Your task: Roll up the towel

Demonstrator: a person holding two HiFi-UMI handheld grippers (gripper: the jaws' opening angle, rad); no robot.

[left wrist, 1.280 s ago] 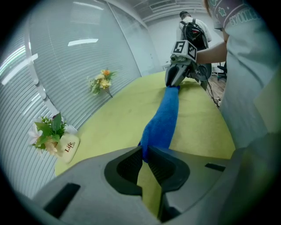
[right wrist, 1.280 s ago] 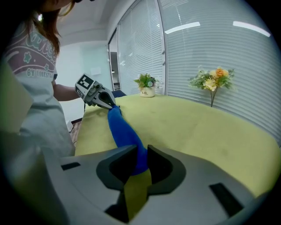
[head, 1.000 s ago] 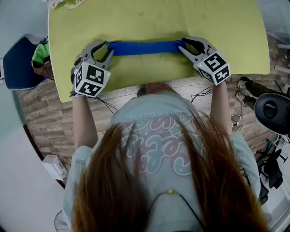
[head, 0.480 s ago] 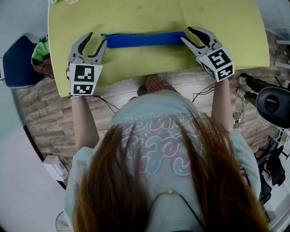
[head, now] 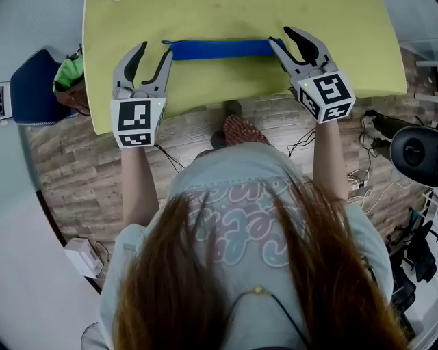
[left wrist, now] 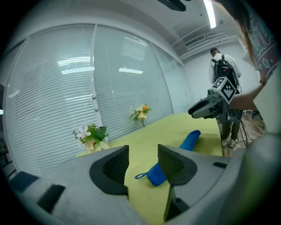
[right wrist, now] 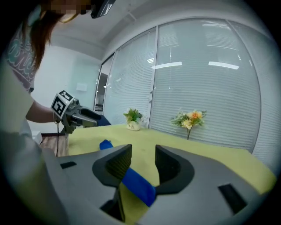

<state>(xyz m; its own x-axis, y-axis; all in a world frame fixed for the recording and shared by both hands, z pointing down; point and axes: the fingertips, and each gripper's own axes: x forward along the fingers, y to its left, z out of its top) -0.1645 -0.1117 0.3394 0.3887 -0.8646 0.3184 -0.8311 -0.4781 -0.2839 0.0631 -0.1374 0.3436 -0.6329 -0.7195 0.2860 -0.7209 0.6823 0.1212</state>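
Left tool point(head: 155, 51) is hovering inside the near edge of the surface point(head: 226, 17), just off the left end of the towel point(head: 219, 49). Its jaws are standing apart, having just been opening, with nothing between them. Right tool point(head: 280, 35) is hanging above the towel's right end, jaws likewise parted after just opening (blue cloth is showing below the gap, not pinched). The towel is lying as a tight blue roll parallel to the near edge. Judgement: one tool per end is keeping the roll even, and rolling is looking finished.
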